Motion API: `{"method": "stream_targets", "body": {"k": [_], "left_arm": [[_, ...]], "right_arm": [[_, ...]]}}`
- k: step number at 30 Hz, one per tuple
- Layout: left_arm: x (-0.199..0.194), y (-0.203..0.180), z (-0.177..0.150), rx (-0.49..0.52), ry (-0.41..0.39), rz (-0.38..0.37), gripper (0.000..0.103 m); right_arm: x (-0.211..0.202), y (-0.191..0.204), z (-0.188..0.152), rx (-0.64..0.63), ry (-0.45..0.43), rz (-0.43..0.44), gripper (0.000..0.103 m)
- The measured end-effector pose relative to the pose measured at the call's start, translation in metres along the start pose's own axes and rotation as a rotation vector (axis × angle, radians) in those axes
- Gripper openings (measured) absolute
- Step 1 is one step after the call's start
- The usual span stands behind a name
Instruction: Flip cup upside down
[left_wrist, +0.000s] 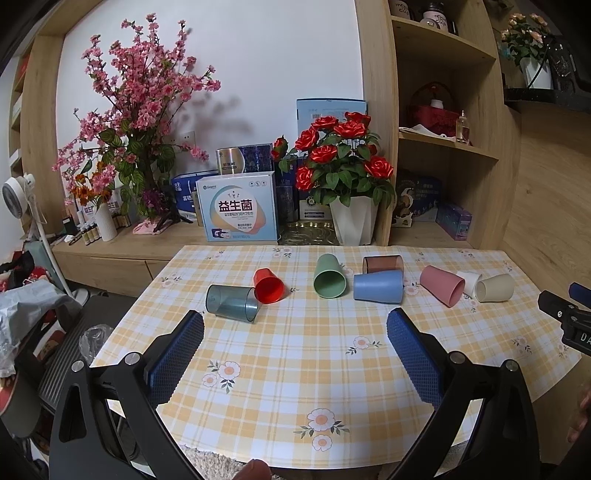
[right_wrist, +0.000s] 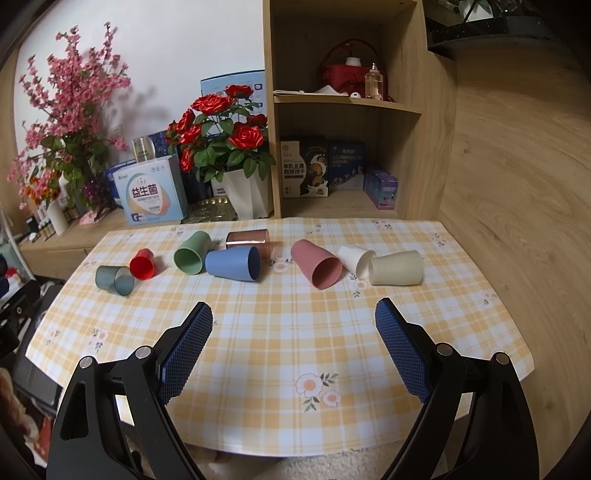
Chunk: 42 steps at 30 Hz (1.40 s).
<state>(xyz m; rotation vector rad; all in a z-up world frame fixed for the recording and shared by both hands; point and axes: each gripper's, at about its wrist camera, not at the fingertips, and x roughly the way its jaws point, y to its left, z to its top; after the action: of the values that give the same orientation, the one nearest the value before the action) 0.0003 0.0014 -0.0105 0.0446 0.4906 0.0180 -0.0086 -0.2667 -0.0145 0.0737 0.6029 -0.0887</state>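
Cups lie on their sides in a loose row across the far half of the desk (right_wrist: 295, 332), none yet turned over. Left gripper (left_wrist: 295, 328) and right gripper (right_wrist: 293, 321) hover short of them, jaws spread wide, ready to take one.

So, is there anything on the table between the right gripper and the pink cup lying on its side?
Nothing visible. Only bare checked tablecloth lies between the open right gripper and the pink cup. The white cup lies close on the pink cup's right side.
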Motion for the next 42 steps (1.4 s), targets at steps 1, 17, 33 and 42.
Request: {"method": "stream_targets", "body": {"k": [1,17,33,42], "left_arm": [[0.001,0.0,-0.001,-0.003,0.005,0.0,0.097],[0.055,0.068,-0.014,-0.139,0.12,0.014,0.097],[0.166,0.151,-0.035,-0.523,0.342,0.071,0.075],[0.245,0.183,-0.023,-0.925,0.424,0.002,0.075]], "right_arm": [[0.0,0.0,-0.001,0.001,0.0,0.001,0.087],[0.082,-0.009,0.007,0.0,0.139,0.086,0.087],[0.17,-0.001,-0.023,-0.019,0.261,0.129,0.089],[0.19,-0.001,-0.036,-0.031,0.339,0.117,0.089]]}}
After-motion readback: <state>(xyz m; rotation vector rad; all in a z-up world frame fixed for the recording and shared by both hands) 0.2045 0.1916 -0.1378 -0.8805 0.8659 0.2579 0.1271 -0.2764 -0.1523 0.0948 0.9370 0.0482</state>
